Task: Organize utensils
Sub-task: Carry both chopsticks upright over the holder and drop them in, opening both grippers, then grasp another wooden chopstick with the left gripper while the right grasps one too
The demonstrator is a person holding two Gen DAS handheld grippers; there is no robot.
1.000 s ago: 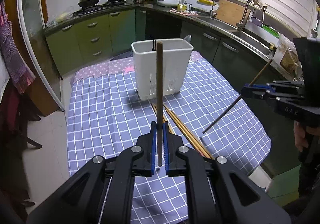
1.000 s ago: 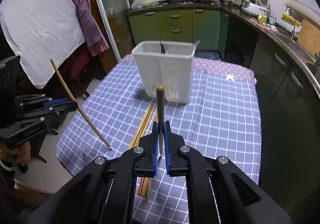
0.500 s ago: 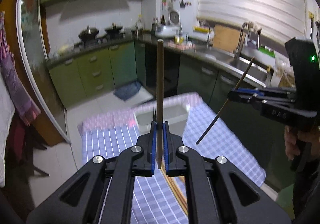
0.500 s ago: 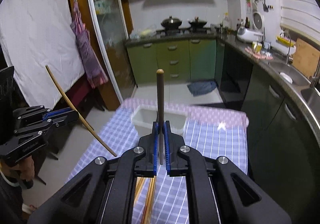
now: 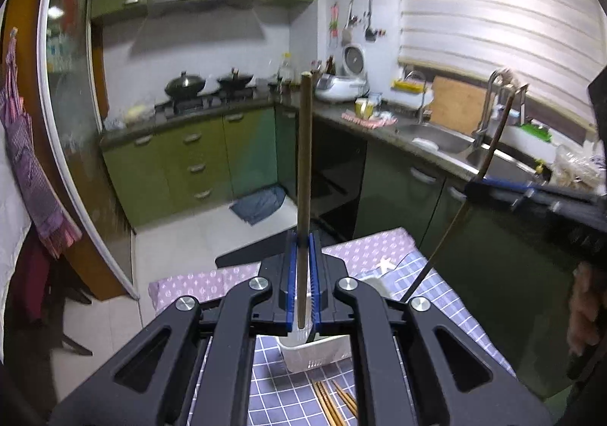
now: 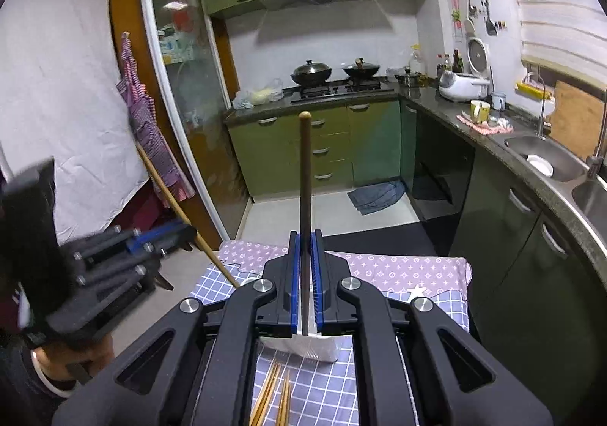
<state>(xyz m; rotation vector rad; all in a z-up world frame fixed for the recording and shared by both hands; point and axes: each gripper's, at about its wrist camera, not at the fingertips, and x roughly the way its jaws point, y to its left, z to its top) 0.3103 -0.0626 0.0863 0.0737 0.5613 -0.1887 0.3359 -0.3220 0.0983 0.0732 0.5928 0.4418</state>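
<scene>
My left gripper [image 5: 302, 274] is shut on a brown chopstick [image 5: 304, 168] that stands upright between its pads. My right gripper [image 6: 305, 274] is shut on a darker chopstick [image 6: 304, 179], also upright. Both are high above the table. The white slotted utensil holder [image 5: 315, 355] sits directly below, mostly hidden behind the jaws; it also shows in the right wrist view [image 6: 303, 346]. Several loose chopsticks [image 5: 334, 401] lie on the checked cloth in front of the holder, also in the right wrist view [image 6: 273, 399]. The right gripper [image 5: 478, 192] shows at right in the left view, the left gripper [image 6: 189, 232] at left in the right view.
The table has a blue checked cloth [image 5: 436, 293] over a purple one [image 6: 398, 268]. Green kitchen cabinets [image 6: 303, 152], a stove with woks [image 6: 334, 73] and a sink counter [image 5: 436, 133] stand behind. A glass door [image 6: 178, 103] is at left.
Both grippers have risen and tilted up with their chopsticks. The holder has dropped from mid-frame to under the jaws, and the view now takes in the upper kitchen.
</scene>
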